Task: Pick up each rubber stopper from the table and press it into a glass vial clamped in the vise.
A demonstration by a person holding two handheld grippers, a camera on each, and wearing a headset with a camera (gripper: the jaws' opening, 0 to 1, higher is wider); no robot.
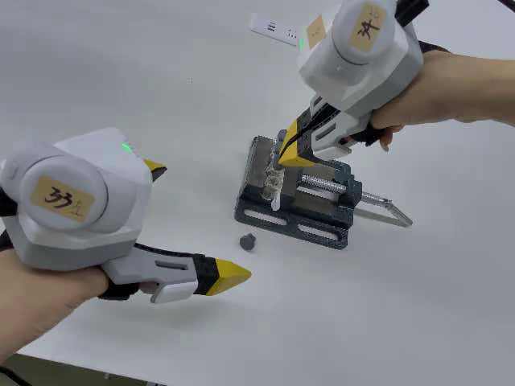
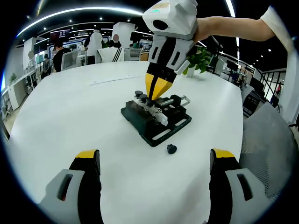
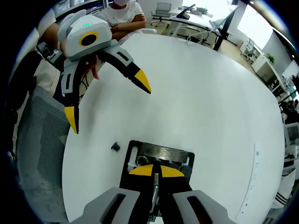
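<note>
Right tongs (image 1: 283,158) are pressing together, tips down on the vise (image 1: 322,213), left tongs (image 1: 199,223) are hovering spread wide, a rubber stopper (image 1: 248,240) lying on the tabletop (image 1: 161,96) just ahead of them.

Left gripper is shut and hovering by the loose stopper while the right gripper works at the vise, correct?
Not quite. The left gripper is open, with its jaws wide apart, as the left gripper view shows. The rest holds: it hovers near the loose stopper on the table, and the right gripper is down at the vise.
</note>
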